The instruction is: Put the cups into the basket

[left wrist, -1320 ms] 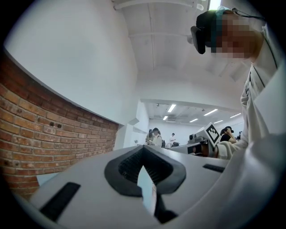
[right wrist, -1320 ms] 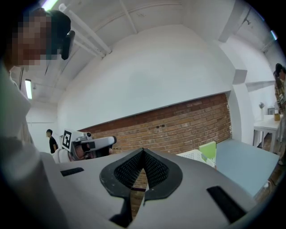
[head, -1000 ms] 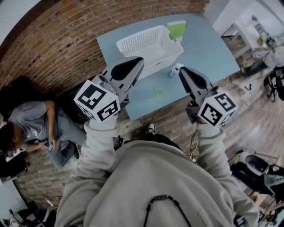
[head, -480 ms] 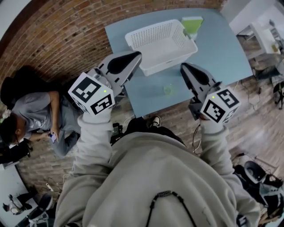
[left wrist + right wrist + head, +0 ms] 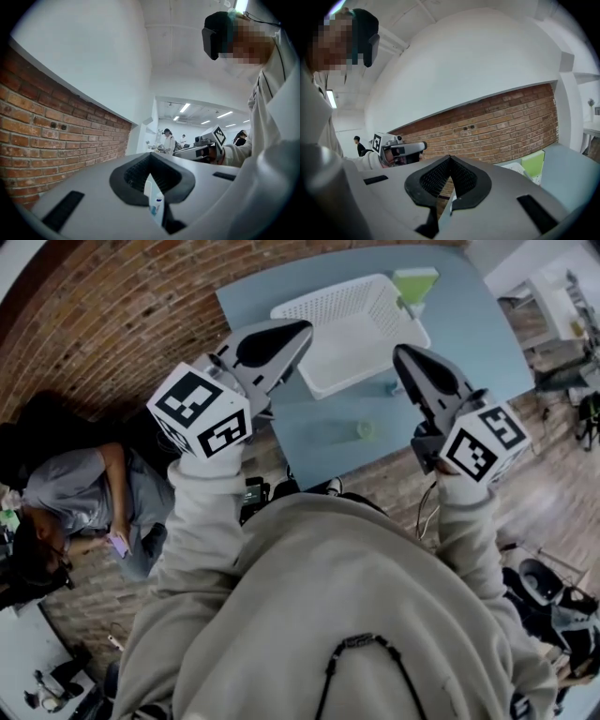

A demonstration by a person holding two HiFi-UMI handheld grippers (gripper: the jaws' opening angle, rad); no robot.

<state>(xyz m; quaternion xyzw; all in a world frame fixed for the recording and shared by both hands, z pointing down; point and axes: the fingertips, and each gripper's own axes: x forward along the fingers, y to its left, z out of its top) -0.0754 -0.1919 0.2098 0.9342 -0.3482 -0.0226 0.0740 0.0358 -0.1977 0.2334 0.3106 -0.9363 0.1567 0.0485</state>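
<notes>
Basket [image 5: 323, 298] of white mesh stands on the blue table [image 5: 469, 334]. A small green cup [image 5: 365, 430] sits on the tabletop at its six o'clock, apart from it. Left gripper [image 5: 306, 327] hovers at the cup's eleven o'clock and right gripper [image 5: 397, 352] at its one o'clock, both with jaws pressed together and holding nothing.

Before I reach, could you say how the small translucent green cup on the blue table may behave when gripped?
The small translucent green cup looks like thin plastic, so probably light and easily deformed. Sitting alone on the smooth blue table, it would likely slide or tip if nudged.
</notes>
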